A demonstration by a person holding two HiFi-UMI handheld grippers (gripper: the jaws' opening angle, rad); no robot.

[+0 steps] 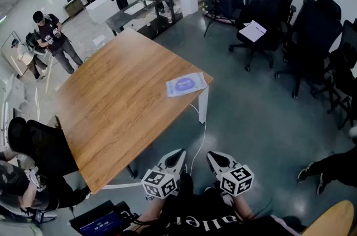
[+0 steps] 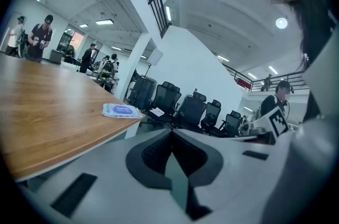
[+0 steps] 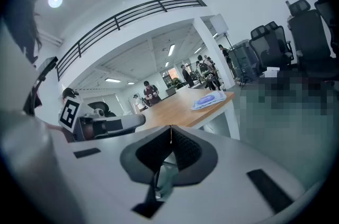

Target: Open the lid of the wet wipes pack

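A flat pale blue wet wipes pack [image 1: 186, 84] with a purple oval lid lies near the right corner of the wooden table [image 1: 111, 112]. The pack [image 2: 122, 110] also shows in the left gripper view and, small, the pack [image 3: 209, 99] in the right gripper view. Both grippers are held low near my body, off the table and far from the pack. My left gripper [image 1: 179, 154] is shut and empty, its tips [image 2: 170, 130] touching. My right gripper [image 1: 212, 157] is likewise shut on nothing, jaws meeting [image 3: 170, 128].
Black office chairs [image 1: 268, 0] stand to the right on the grey floor. Another chair [image 1: 42, 151] sits at the table's left side. Several people [image 1: 53, 37] stand in the background. A white cable runs down by the table leg [image 1: 203, 104].
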